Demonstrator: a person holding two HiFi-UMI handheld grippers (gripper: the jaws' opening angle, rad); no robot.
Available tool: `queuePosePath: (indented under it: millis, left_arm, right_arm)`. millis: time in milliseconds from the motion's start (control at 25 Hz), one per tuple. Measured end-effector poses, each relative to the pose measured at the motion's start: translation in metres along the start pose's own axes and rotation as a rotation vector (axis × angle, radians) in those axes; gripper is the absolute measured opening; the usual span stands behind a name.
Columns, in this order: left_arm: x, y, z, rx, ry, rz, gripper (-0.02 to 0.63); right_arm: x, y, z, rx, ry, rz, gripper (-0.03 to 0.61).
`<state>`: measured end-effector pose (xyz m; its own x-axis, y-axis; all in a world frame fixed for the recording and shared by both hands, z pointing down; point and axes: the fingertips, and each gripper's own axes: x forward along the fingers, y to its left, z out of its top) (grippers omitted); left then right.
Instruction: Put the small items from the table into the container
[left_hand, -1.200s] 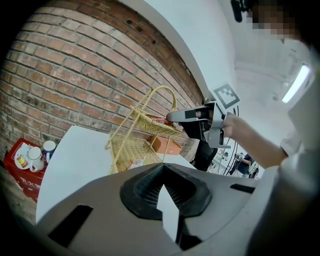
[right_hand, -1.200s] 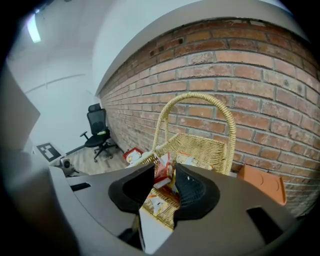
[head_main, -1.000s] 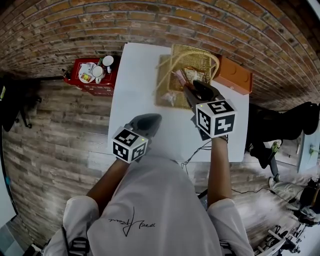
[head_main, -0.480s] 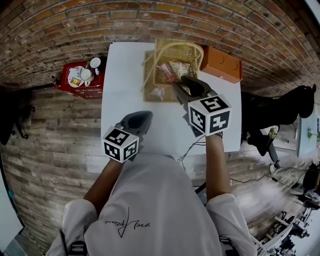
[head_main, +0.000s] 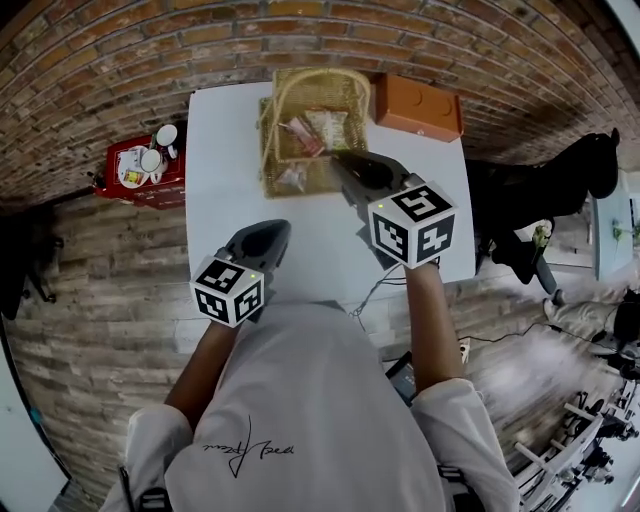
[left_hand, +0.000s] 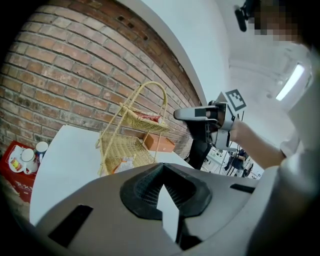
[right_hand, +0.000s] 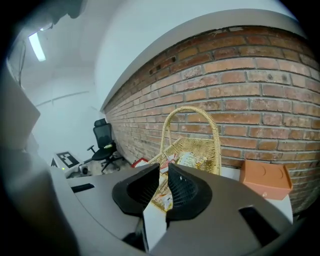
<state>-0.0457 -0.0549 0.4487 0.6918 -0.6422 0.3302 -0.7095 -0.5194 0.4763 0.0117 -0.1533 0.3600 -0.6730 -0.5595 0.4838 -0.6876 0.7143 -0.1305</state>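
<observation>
Tabletop stock, listed by view.

**Head view.**
- A white table (head_main: 230, 150) stands against a brick wall (head_main: 120, 60).
- It carries 1 2-tier wicker basket (head_main: 320, 78) with a hoop handle, set at the far edge beside an orange box (head_main: 418, 105).
- Packets (head_main: 305, 132) lie in the upper tier and 1 lower packet (head_main: 290, 178) lies in the bottom tier.
- The bare tabletop shows no loose small item, so little of the task seems left.
- The right gripper (head_main: 342, 160) is held out over the table with its tips just beside the basket's near right corner, likely because the tiers are served from there.
- The left gripper (head_main: 272, 232) is kept low at the near table edge, well apart from the basket, probably parked out of the other's way.
- A red tray (head_main: 140, 170) with cups sits off the table at left.

**Left gripper view.**
- The jaws are fully together with nothing clamped between them.
- Only white tabletop shows past the tips.
- The basket stands ahead at left, and the right gripper is raised near its upper tier.

**Right gripper view.**
- The jaws are closing, with a narrow slit left between the pads.
- Nothing lies in the slit; wicker and packets show through it from behind.
- This gripper carries no item.
- It aims at the upper tier, with the handle arching above and the orange box at right by the wall.
- With both grippers empty and the basket filled, either would need a fresh target before any further pick.
</observation>
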Motion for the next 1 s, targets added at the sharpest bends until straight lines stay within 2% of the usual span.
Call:
queuePosePath:
  millis: [520, 1000]
  left_arm:
    - [0.001, -0.01, -0.001, -0.003, -0.001, -0.014, 0.009]
    - [0.003, -0.028, 0.013, 0.01, -0.024, -0.042, 0.009]
  right_arm:
    - [-0.048, 0.009, -0.025, 0.07, -0.032, 0.052, 0.028]
    - [-0.083, 0.015, -0.063, 0.165, -0.039, 0.025, 0.021]
